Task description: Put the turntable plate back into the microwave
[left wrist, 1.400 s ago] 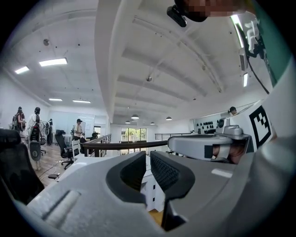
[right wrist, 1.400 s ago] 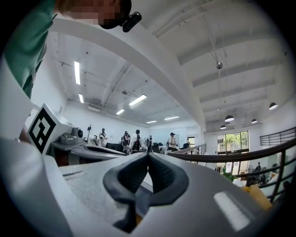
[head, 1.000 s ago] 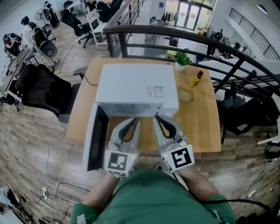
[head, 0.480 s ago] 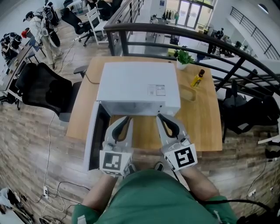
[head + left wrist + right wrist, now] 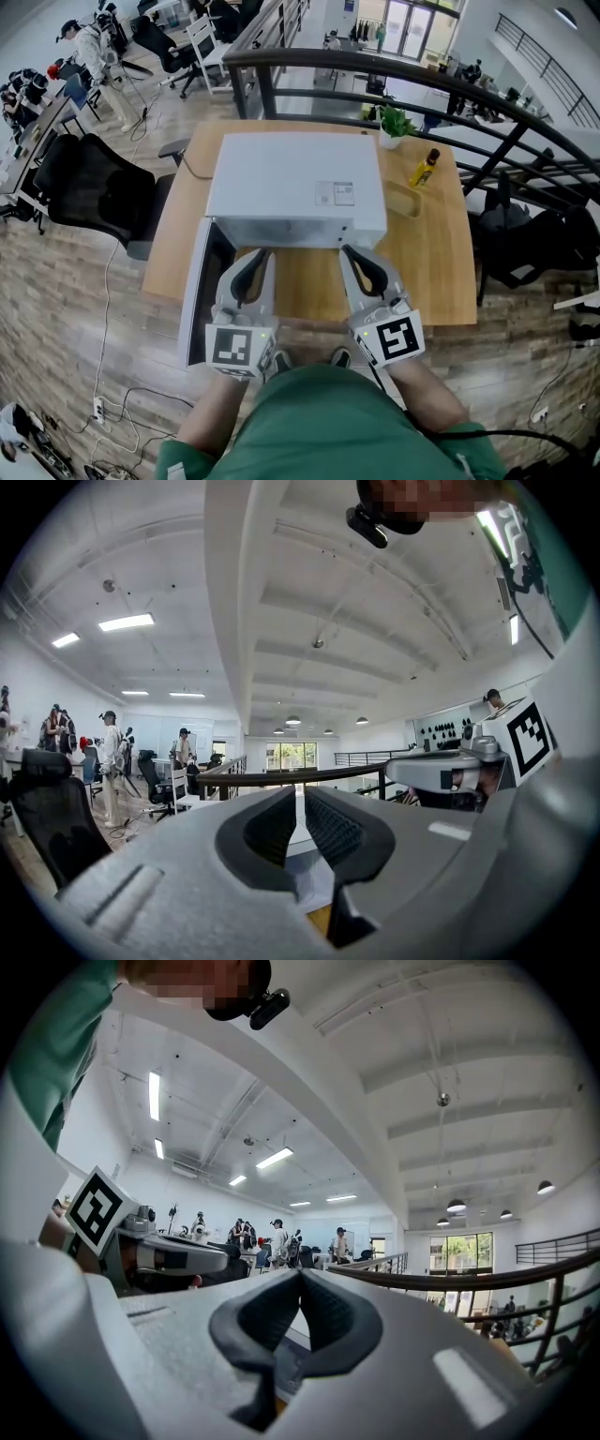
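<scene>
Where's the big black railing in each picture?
Head view: the railing curves across the top.
Left gripper view: the railing is a dark bar across the middle.
Right gripper view: the railing slants up toward the right edge.
Shared landmark: the bright glass doors beyond it show in all three.

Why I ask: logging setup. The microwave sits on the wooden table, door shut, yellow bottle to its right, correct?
No: the microwave has its door open, swung to the left, as the head view shows. It does sit on the wooden table, yellow bottle to its right.
</scene>
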### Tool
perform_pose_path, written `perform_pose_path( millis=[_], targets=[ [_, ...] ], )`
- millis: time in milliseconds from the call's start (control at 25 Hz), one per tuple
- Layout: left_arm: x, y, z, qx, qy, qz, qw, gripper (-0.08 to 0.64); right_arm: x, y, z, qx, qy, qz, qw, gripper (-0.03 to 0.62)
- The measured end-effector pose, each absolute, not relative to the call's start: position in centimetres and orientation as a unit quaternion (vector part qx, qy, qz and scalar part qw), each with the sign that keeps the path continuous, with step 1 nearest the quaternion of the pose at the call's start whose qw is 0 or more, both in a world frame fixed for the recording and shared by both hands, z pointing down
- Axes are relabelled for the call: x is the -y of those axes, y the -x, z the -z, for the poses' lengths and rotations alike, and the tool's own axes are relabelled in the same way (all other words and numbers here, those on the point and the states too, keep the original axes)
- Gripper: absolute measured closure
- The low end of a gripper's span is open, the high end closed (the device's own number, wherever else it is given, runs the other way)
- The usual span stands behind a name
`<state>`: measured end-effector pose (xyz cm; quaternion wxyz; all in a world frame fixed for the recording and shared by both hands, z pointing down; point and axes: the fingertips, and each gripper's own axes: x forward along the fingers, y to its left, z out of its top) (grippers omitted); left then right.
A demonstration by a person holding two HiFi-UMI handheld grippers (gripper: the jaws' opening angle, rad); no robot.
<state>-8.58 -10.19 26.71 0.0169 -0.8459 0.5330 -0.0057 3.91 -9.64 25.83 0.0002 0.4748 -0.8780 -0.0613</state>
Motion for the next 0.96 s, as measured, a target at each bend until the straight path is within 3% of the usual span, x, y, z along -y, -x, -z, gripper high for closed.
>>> perform_pose_path(
  millis=[960],
  targets=[
    [10.0,7.1,-28.4,-0.562,0.827,0.025,0.007,0.522,10.1,-6.7,-27.4,0.887,-0.456,0.062,0.014,0.589]
  ],
)
